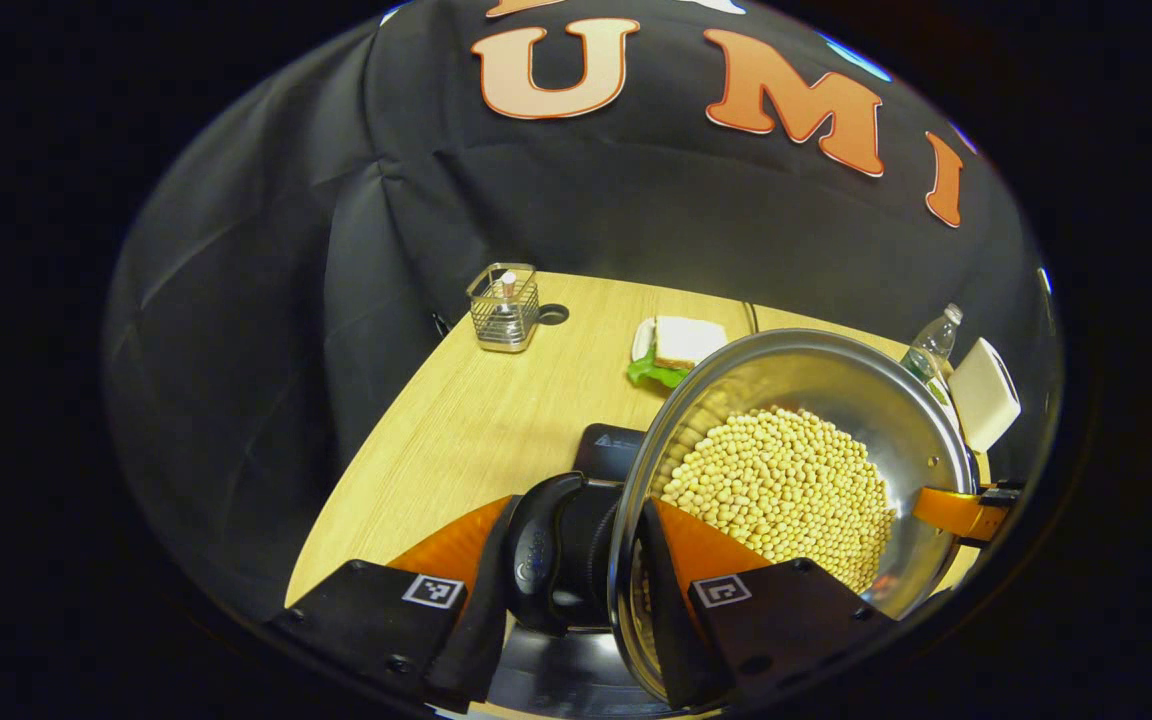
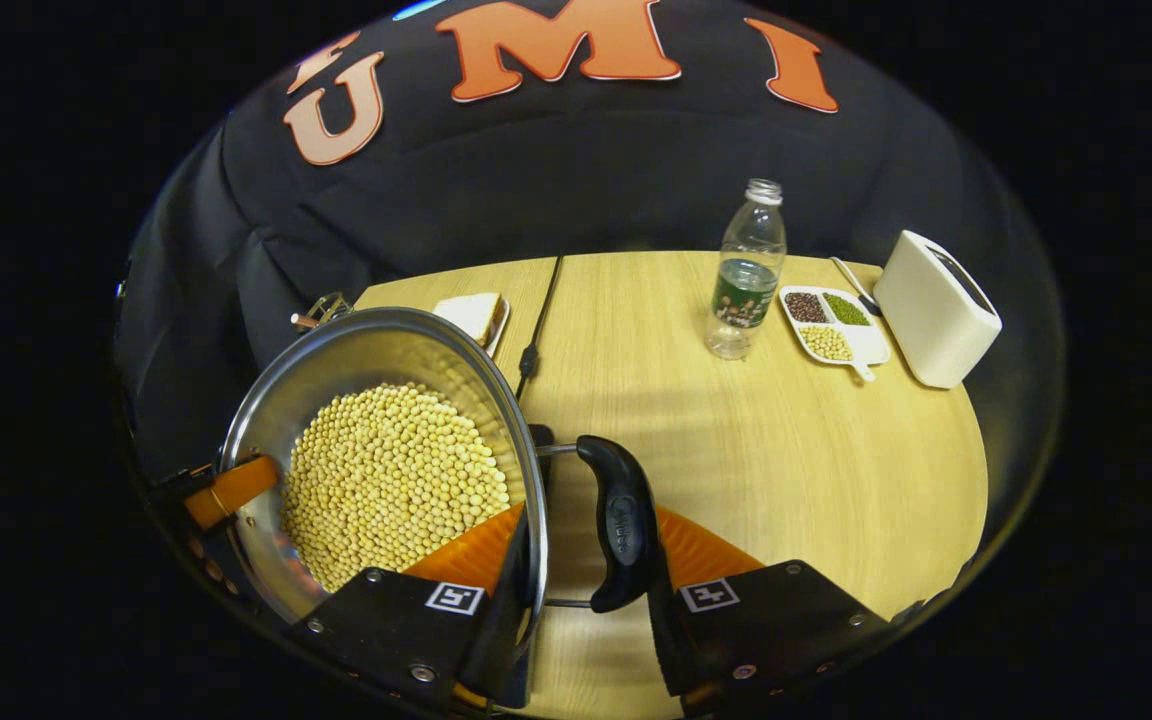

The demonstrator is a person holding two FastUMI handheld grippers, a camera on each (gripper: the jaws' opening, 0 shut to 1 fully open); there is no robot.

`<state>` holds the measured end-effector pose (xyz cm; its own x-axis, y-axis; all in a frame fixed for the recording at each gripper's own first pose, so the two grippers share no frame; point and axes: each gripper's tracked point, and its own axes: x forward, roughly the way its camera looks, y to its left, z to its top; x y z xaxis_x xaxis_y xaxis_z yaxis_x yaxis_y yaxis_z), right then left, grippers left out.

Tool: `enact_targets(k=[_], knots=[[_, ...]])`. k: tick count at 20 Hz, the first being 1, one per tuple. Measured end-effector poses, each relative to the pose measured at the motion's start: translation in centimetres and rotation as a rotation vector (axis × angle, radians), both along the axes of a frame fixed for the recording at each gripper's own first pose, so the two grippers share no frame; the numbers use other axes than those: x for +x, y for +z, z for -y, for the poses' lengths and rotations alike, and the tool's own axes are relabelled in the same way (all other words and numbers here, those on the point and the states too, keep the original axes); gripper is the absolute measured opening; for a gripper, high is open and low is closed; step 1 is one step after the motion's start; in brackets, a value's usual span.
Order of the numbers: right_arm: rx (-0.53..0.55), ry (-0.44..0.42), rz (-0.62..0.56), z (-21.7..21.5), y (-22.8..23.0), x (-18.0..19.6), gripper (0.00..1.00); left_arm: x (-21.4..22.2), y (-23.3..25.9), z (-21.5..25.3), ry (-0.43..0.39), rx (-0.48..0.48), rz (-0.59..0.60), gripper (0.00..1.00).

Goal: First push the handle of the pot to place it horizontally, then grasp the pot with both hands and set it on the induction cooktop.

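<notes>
In the left gripper view, a wire basket [image 1: 503,308] stands at the upper left of the wooden table [image 1: 466,430], and a sandwich on a plate [image 1: 676,345] sits right of it. Lower centre, the left gripper [image 1: 576,590] has its fingers closed in around the pot's rim and its black side handle [image 1: 546,550], one finger outside the handle and one inside the wall. The steel pot [image 1: 836,400], full of soybeans [image 1: 786,490], takes the centre right. A dark slab [image 1: 608,450] peeks out beyond its rim; I judge it the induction cooktop, but it is mostly hidden.

In the right gripper view the pot [image 2: 356,350] lies lower left, and the right gripper [image 2: 586,600] brackets its other black handle [image 2: 621,535] and rim the same way. Farther right stand a water bottle [image 2: 746,270], a divided dish of beans [image 2: 831,325] and a white toaster [image 2: 936,310].

Both handles look level, so the push seems done; this is the two-handed grasp. Next, I judge, comes an even carry to set it down on the cooktop without tipping soybeans. Whether the pot's base is off the table cannot be told.
</notes>
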<state>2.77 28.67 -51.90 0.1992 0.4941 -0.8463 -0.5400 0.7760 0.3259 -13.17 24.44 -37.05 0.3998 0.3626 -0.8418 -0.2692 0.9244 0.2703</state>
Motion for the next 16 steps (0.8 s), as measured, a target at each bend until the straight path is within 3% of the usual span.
enact_targets(k=[12, 13, 15, 16], knots=[[-0.089, -0.021, -0.069, 0.2, 2.3, -0.8, 0.57, 1.2, -1.6, 0.9, -0.017, -0.055, -0.096, 0.68], [-0.083, -0.026, -0.073, 0.2, 2.0, -0.8, 0.53, 1.1, -1.7, 0.6, -0.03, -0.049, -0.086, 0.69], [-0.078, -0.028, -0.079, 0.4, 2.1, -0.7, 0.57, 0.9, -1.7, 0.8, -0.034, -0.046, -0.088, 0.69], [-0.074, -0.024, -0.082, 0.5, 2.0, -0.8, 0.52, 0.6, -1.7, 0.9, -0.044, -0.044, -0.092, 0.71]])
